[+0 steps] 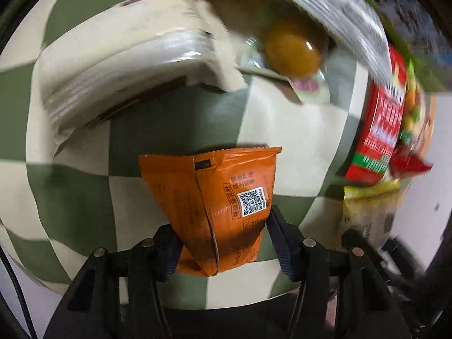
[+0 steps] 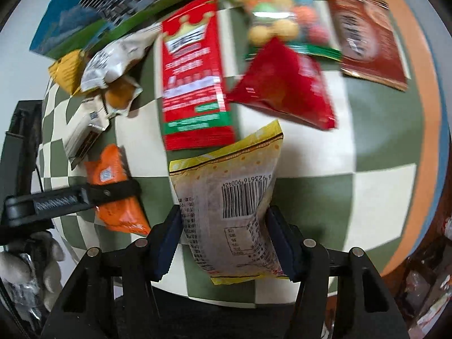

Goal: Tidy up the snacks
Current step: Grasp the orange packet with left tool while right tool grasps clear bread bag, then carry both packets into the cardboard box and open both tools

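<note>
My left gripper (image 1: 223, 240) is shut on an orange snack packet (image 1: 220, 197) with a QR code, held just above the green-and-cream checked cloth (image 1: 158, 118). It also shows in the right wrist view (image 2: 113, 192), with the left gripper (image 2: 84, 195) across it. My right gripper (image 2: 223, 240) is shut on a yellow-edged snack bag (image 2: 234, 197) with a barcode, above the cloth (image 2: 367, 141); that bag appears at the right edge of the left wrist view (image 1: 364, 206).
Other snacks lie ahead: a white packet (image 1: 127, 70), a clear-wrapped yellow cake (image 1: 293, 50), a red crown-printed bag (image 2: 192, 84), a small red packet (image 2: 285, 87), a bag of coloured balls (image 2: 282, 14), a brown sachet (image 2: 367, 36). A blue-green box (image 2: 113, 8) stands behind.
</note>
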Tool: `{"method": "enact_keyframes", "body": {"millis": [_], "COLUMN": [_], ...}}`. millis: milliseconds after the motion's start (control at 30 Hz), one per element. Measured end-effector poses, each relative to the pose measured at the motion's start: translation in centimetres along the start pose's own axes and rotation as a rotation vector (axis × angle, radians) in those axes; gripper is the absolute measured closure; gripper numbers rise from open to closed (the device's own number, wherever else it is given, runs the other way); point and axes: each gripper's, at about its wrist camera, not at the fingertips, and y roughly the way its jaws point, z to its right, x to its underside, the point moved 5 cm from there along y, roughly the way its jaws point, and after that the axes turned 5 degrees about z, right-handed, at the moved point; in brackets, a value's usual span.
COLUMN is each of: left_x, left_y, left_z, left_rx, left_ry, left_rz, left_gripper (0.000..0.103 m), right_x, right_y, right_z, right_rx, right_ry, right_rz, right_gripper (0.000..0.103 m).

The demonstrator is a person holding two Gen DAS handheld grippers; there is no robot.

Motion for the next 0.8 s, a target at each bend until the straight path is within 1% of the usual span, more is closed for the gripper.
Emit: {"method": "enact_keyframes", "body": {"millis": [100, 133, 200, 300, 367, 433, 500, 600, 633, 667, 733, 800], "left_x": [0.5, 0.7, 1.3, 2.0, 2.6, 3.2, 3.5, 4.1, 4.2, 4.5, 4.0, 4.0], "left_y": [0.7, 0.9, 1.3, 1.4, 1.3, 0.6, -0.5, -2.2, -2.6, -3.5, -5.1, -7.5], "left_z": [1.2, 1.4, 1.8, 2.3, 3.1, 3.5, 4.2, 5.0, 5.2, 5.6, 5.9, 6.9], "left_rx": [-0.077, -0.098, -0.133, -0.162, -0.176, -0.188, -0.183, -0.151, -0.146, -0.124, -0.101, -0.062], "left_ry": [0.087, 0.103, 0.118, 0.121, 0.132, 0.153, 0.172, 0.190, 0.192, 0.194, 0.194, 0.197], "left_rz": [-0.003, 0.002, 0.020, 0.060, 0.086, 0.118, 0.149, 0.174, 0.179, 0.187, 0.203, 0.239], "left_gripper": [0.049, 0.048, 0.048, 0.049, 0.052, 0.054, 0.054, 0.054, 0.054, 0.054, 0.054, 0.054], "right_x": [0.1, 0.2, 0.2, 0.7, 0.8, 0.9, 1.1, 0.8, 0.7, 0.5, 0.1, -0.7], "right_y": [0.7, 0.9, 2.1, 2.8, 3.0, 2.9, 2.3, 0.9, 0.4, -0.4, -1.8, -3.7], "right_z": [-1.4, -1.6, -1.6, -2.1, -2.3, -2.8, -3.1, -3.3, -3.4, -3.3, -3.6, -4.0], "right_rx": [0.005, 0.006, 0.012, 0.038, 0.056, 0.059, 0.040, 0.001, -0.012, -0.033, -0.066, -0.110], "right_ry": [-0.017, -0.020, -0.027, -0.056, -0.066, -0.081, -0.079, -0.075, -0.070, -0.061, -0.052, -0.038], "right_rz": [-0.021, -0.029, -0.040, -0.038, -0.025, -0.008, 0.002, 0.025, 0.031, 0.038, 0.053, 0.079], "right_gripper": [0.034, 0.034, 0.033, 0.033, 0.036, 0.044, 0.048, 0.052, 0.052, 0.052, 0.052, 0.052]}}
